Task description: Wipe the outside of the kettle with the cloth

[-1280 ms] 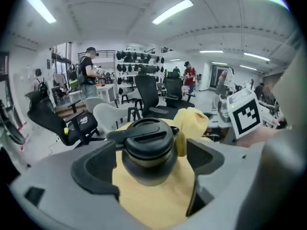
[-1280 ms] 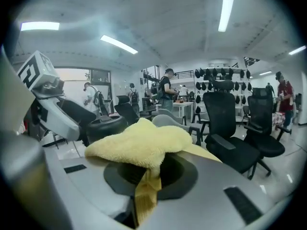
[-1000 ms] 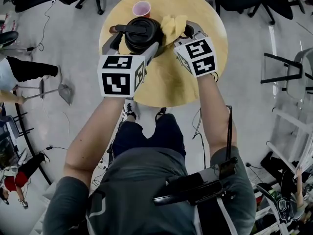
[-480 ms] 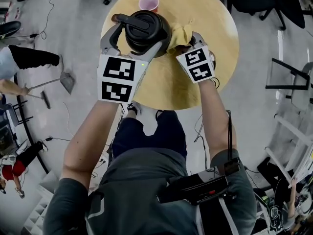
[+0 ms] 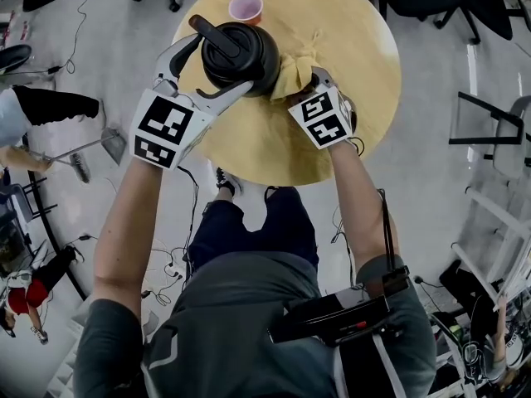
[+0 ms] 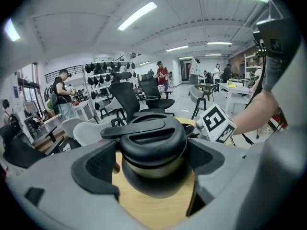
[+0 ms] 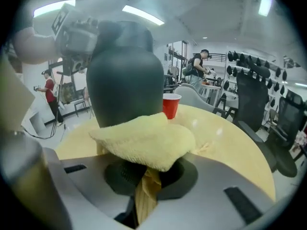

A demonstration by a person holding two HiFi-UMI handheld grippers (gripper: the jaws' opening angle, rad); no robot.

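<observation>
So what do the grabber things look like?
The left gripper and right gripper are grey with black pads. Each carries a white cube with black square markers. The person wears a grey short-sleeved shirt.

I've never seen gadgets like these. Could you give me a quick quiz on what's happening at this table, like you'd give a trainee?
1. True or false: the right gripper is clamped on the yellow cloth.
2. What stands between the jaws of the left gripper? A: a bottle. B: the black kettle. C: a plate.
3. Fill the gap: the cup standing on the round table is ___ in colour.
Key: 1 true; 2 B; 3 red.
</observation>
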